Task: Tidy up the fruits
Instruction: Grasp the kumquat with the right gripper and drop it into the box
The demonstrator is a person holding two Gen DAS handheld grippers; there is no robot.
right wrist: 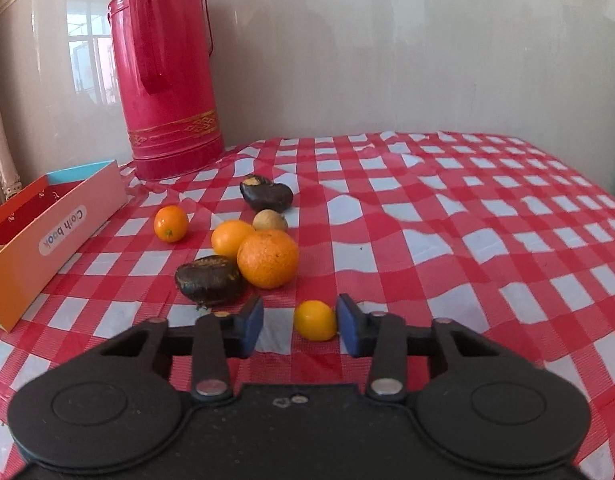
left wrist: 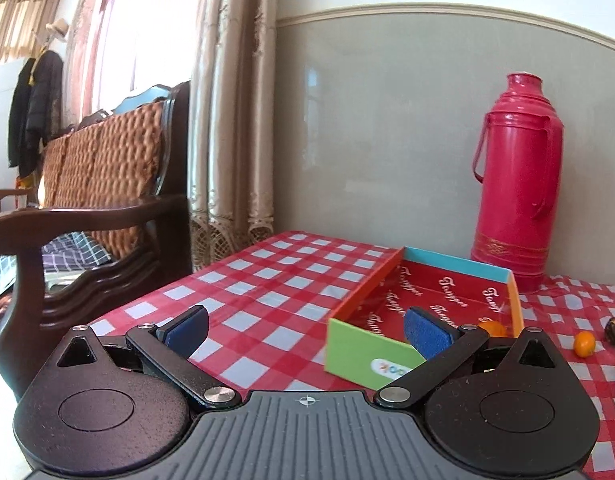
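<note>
My right gripper (right wrist: 300, 322) is open low over the table, and a small kumquat (right wrist: 315, 320) lies between its fingers, close to the right pad. Beyond it lie a large orange (right wrist: 268, 258), a smaller orange (right wrist: 230, 238), another kumquat (right wrist: 170, 223), two dark brown fruits (right wrist: 209, 280) (right wrist: 267, 194) and a pale longan (right wrist: 269, 220). A shallow colourful box (left wrist: 423, 304) with a red inside stands at the left; it also shows in the right wrist view (right wrist: 55, 232). My left gripper (left wrist: 307, 330) is open and empty, just before the box's green end.
A tall red thermos (right wrist: 169, 72) stands against the wall behind the box and the fruits. The table has a red and white checked cloth (right wrist: 467, 240). A wooden sofa (left wrist: 91, 220) and a curtain (left wrist: 231, 120) stand left of the table.
</note>
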